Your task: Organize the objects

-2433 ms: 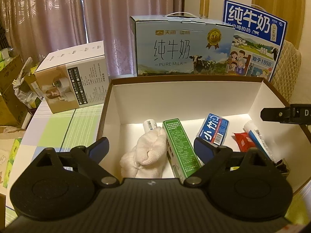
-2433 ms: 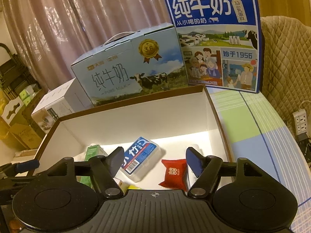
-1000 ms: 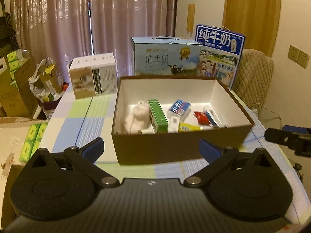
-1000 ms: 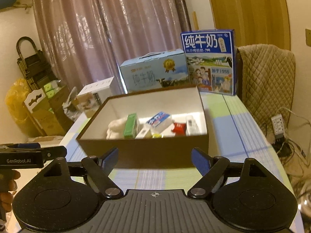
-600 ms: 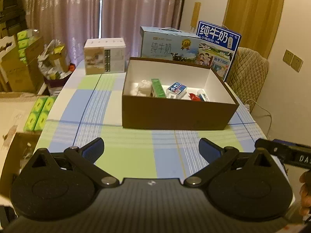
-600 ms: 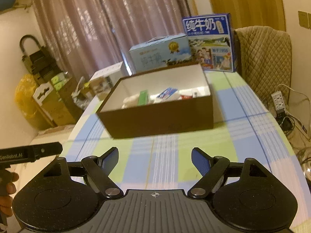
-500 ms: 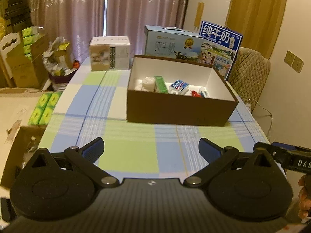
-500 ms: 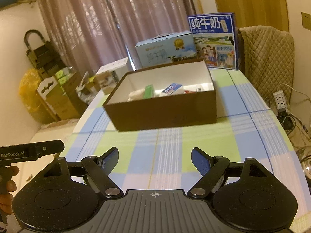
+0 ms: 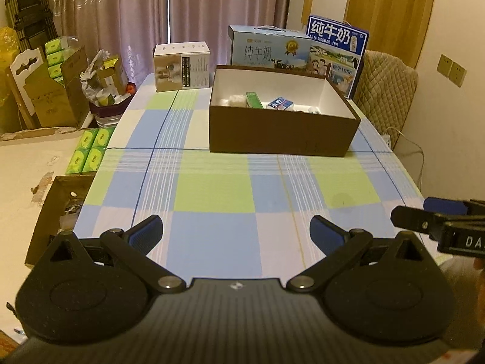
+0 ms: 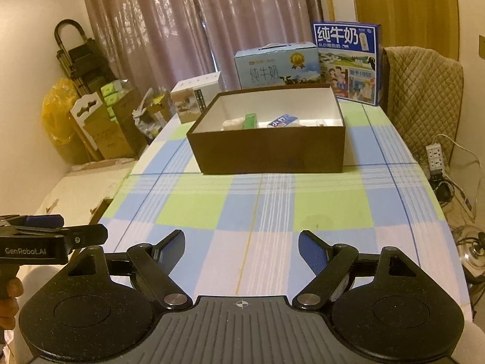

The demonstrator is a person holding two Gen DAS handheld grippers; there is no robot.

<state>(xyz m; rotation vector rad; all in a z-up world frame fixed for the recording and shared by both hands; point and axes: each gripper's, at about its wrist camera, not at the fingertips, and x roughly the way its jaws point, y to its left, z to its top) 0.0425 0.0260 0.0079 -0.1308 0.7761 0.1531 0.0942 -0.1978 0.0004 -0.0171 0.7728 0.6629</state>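
Both grippers seen from their own wrist cameras, over the near edge of the checked table [image 9: 212, 194]. The left gripper [image 9: 235, 232] and the right gripper [image 10: 241, 247] each have their fingers released and spread wide, with only tablecloth showing between them — nothing is grasped. The brown box [image 9: 282, 135] stands toward the far edge of the table, well apart from both tools. Inside it lie a white cloth bundle [image 9: 237, 100], a green carton [image 9: 254, 99] and a blue-and-white packet [image 9: 280, 104]; the remaining contents are too small to name. Behind the box, along the far edge, stand two milk cartons [image 9: 268, 50] and, toward the far left corner, a white product box [image 9: 181, 66].

Change since the earlier views: two seconds ago both grippers hung directly over the open box; a second ago they were already short of its front wall, and they have since drawn back to the near edge — empty throughout. The cloth in front of the box is bare. Judged from this, the sorting into the box appears complete and the withdrawal marks the close of the task.
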